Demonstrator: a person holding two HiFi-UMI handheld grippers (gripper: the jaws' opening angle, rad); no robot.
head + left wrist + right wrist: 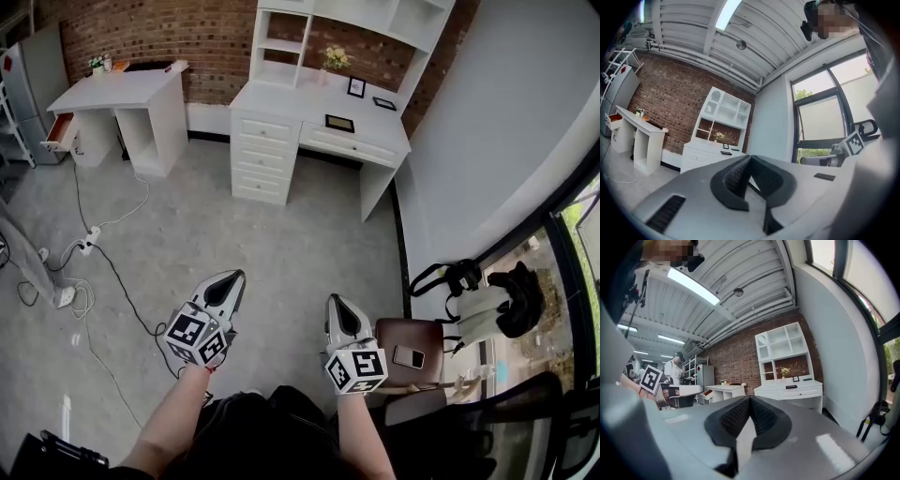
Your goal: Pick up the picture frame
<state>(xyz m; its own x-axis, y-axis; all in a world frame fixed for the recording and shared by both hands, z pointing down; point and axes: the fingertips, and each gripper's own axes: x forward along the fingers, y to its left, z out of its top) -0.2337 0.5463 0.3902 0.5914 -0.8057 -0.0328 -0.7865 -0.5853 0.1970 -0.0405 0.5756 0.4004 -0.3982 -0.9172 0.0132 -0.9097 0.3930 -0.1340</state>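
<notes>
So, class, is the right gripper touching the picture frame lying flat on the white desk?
Apart. The head view shows the right gripper far from the picture frame, with floor between them.

Black-edged picture frame (339,123) lying flat on the white drawer desk (272,98): too small to tell what's in it. Same for the upright black frame (356,87) and the flat black frame (384,103) behind it. White shelf hutch (281,45): cut by the top edge. Brown square stool (394,333): left side hidden behind the right gripper (338,302). Black office chair (534,422): cropped at the bottom-right corner. Tall grey cabinet (42,66): cropped at left.
</notes>
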